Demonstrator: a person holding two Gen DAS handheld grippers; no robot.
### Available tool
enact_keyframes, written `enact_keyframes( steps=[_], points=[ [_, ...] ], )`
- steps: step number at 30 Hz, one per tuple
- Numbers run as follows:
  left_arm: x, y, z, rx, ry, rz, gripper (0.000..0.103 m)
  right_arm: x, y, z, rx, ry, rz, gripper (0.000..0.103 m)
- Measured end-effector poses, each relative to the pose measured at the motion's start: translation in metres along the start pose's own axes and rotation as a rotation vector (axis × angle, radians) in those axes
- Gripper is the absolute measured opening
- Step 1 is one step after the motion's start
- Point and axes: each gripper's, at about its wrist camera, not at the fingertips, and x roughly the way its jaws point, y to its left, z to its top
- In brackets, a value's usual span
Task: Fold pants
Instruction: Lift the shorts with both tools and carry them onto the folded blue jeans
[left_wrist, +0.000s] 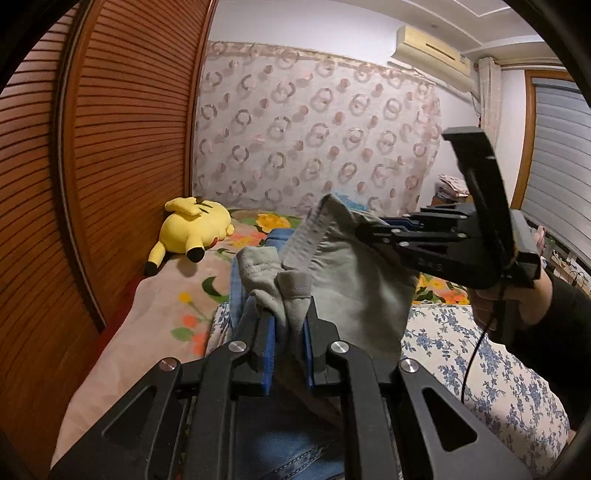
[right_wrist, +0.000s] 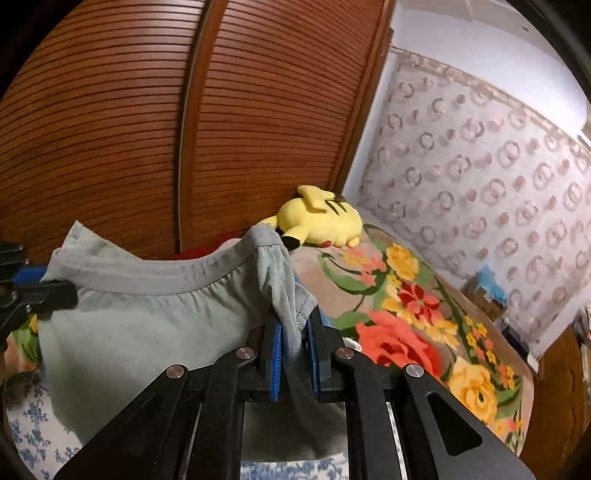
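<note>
Grey-green pants (left_wrist: 351, 284) hang in the air above the bed, held up by their waistband (right_wrist: 155, 277) between both grippers. In the left wrist view my left gripper (left_wrist: 290, 314) is shut on one bunched corner of the waistband, with fabric squeezed between the blue pads. At the right of that view my right gripper (left_wrist: 364, 230) clamps the other corner. In the right wrist view the right gripper (right_wrist: 295, 321) is shut on grey fabric, and the left gripper (right_wrist: 68, 291) bites the waistband at the left edge. The legs droop below, out of sight.
Blue jeans (left_wrist: 288, 458) lie under the left gripper. A yellow plush toy (right_wrist: 321, 221) rests on the floral blanket (right_wrist: 406, 314) beside the slatted wooden wardrobe door (left_wrist: 110, 147). A blue-flowered sheet (left_wrist: 480, 362) covers the near side. A person's hand (left_wrist: 532, 306) holds the right gripper.
</note>
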Motion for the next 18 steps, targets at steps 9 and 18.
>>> enact_keyframes(
  steps=[9,18],
  points=[
    [0.005,0.011,-0.014,-0.048,0.046,0.032,0.013,0.025,-0.005,0.005,0.004,0.008,0.043,0.012],
    [0.006,0.005,-0.026,-0.059,0.071,0.054,0.014,0.035,-0.03,0.0,0.165,0.024,0.114,0.017]
  ],
)
